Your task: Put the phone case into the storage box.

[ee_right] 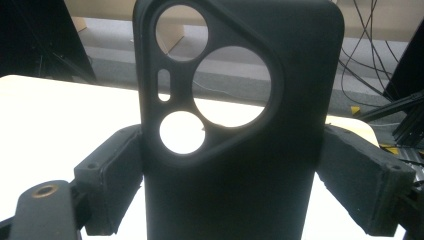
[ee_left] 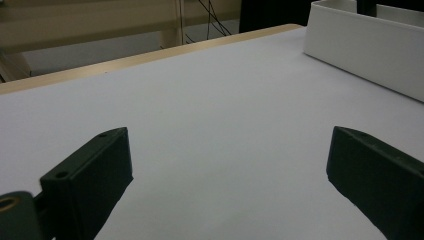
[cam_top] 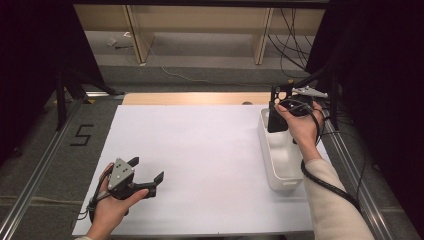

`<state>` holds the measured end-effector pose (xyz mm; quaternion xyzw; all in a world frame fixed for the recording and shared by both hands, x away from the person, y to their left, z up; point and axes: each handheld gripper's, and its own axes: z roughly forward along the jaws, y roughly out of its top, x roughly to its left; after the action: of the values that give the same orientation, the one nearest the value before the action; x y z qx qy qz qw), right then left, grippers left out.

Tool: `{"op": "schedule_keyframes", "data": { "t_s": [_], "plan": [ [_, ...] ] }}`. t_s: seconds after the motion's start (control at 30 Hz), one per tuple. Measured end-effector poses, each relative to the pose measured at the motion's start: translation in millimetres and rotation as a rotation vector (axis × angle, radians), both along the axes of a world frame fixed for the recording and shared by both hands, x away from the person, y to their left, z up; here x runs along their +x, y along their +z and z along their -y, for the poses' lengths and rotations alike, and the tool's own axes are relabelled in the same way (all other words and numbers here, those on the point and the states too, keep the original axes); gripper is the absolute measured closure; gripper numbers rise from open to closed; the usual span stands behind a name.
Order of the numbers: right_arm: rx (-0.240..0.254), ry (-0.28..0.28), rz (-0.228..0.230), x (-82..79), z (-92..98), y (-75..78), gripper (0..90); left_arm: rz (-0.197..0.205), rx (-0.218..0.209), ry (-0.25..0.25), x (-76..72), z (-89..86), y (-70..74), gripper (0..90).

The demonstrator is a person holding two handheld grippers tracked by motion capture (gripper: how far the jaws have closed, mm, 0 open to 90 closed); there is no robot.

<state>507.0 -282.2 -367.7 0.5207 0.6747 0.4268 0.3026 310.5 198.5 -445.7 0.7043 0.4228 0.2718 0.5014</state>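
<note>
Overhead, white bin (cam_top: 282,165) bare inside, right gripper (cam_top: 278,107) clamping black phone case (cam_top: 276,121) above it

Phone case (ee_right: 240,165) matt black (rubbery look); tray (cam_top: 280,160) smooth white plastic; table cover (cam_top: 200,160) matt white

Lab recording bay, black curtains (cam_top: 30,60), aluminium frame rails (cam_top: 35,170), loose cables (cam_top: 292,40), numbered floor marking (cam_top: 82,135)

Phone case (ee_right: 240,165) bottom runs off the right gripper view's lower edge. White bin (ee_left: 365,55) is clipped at the left gripper view's right edge (far end unseen); in the high view the case hides part of its far interior.
</note>
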Motion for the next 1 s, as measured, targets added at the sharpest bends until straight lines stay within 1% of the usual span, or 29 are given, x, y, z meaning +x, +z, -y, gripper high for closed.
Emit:
{"op": "schedule_keyframes", "data": {
  "t_s": [0.8,1.0],
  "plan": [
    [-0.003,-0.001,-0.008,8.2,-2.8,1.4,15.7,-0.001,-0.003,0.001,0.2,-0.1,-0.2,4.0],
    [0.000,-0.006,-0.012,9.7,-2.7,-0.3,15.7,-0.002,-0.002,-0.002,0.2,0.2,-0.4,4.0]
  ]
}}
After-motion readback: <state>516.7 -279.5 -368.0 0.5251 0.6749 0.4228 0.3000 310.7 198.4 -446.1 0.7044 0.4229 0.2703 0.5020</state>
